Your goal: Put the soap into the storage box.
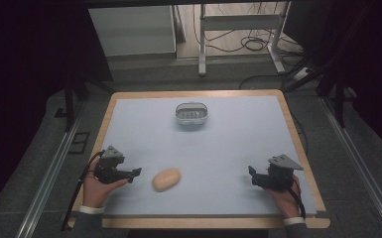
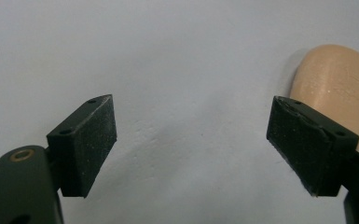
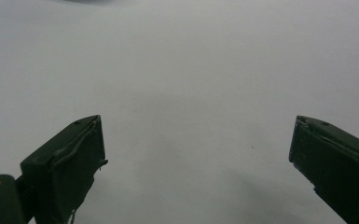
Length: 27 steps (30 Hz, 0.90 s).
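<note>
High view: a pale blue surface (image 1: 218, 148) with a wooden rim carries two things. A tan, oval, potato-shaped object (image 1: 166, 179) lies on the near left part of it, its long axis slanting slightly up to the right. A small clear plastic container (image 1: 192, 112) with a ribbed inside stands well apart from it, near the far edge and about midway across.

The left claw (image 1: 135, 173) is held low in the person's left hand (image 1: 98, 191) at the near left. Its tips point right toward the potato-shaped object and sit just beside it, with a narrow strip of bare surface between them. In the left gripper view its two black jaws stand wide apart with nothing between them; the tan object (image 2: 338, 91) shows past the jaw at the right of that view, partly behind it, and I cannot tell whether that jaw touches it.

The right claw (image 1: 252, 174) rests in the person's right hand (image 1: 285, 196) at the near right, pointing left, well apart from both things. In the right gripper view its jaws are also spread wide over bare surface (image 3: 182, 70), holding nothing.
</note>
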Motion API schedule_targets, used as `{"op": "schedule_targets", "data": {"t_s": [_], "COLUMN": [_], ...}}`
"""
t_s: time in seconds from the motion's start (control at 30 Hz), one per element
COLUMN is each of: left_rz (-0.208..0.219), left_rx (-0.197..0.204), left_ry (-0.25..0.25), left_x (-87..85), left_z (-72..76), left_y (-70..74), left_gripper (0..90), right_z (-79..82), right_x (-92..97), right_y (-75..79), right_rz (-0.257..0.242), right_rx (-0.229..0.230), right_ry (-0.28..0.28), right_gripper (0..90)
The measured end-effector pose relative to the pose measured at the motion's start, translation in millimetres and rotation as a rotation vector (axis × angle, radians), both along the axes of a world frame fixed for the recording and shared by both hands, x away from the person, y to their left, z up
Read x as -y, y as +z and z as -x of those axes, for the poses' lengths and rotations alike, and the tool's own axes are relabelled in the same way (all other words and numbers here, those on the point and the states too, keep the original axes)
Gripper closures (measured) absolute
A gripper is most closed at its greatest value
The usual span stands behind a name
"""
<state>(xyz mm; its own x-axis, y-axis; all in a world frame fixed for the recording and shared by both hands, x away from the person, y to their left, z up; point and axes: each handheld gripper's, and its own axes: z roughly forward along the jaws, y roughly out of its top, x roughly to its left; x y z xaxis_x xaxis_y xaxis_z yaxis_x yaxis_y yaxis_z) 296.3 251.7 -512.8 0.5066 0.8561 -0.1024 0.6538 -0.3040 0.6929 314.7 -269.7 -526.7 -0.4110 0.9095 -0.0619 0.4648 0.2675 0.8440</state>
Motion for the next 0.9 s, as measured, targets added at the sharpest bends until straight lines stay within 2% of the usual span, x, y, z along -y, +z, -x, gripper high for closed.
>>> {"op": "schedule_targets", "data": {"t_s": [0.03, 0.2, 0.4, 0.73, 0.9], "left_rz": [-0.001, -0.004, 0.006, -0.002, 0.001], "left_rx": [0.022, 0.016, 0.023, 0.005, 0.012], "left_ry": [0.014, 0.016, 0.014, 0.027, 0.022], "left_x": [-0.6, -1.2, -3.8, -5.7, -5.2], "left_z": [0.3, 1.3, 4.5, -0.3, 2.1], "left_y": [0.3, 1.0, 3.1, -0.4, 1.4], "left_gripper": [17.1, 17.4, 17.6, 17.2, 17.0], "right_z": [0.6, 0.6, 2.5, 1.2, 1.1], "right_x": [1.7, 3.7, 0.8, 3.0, 2.9], "right_y": [0.3, 0.4, 0.1, 0.0, 0.0], "right_rz": [-0.020, -0.039, -0.014, -0.034, -0.031], "right_rx": [0.005, 0.002, 0.021, 0.005, 0.006], "right_ry": [0.010, 0.010, 0.015, 0.010, 0.001], "right_gripper": [5.8, 7.6, 8.0, 8.1, 8.1]}}
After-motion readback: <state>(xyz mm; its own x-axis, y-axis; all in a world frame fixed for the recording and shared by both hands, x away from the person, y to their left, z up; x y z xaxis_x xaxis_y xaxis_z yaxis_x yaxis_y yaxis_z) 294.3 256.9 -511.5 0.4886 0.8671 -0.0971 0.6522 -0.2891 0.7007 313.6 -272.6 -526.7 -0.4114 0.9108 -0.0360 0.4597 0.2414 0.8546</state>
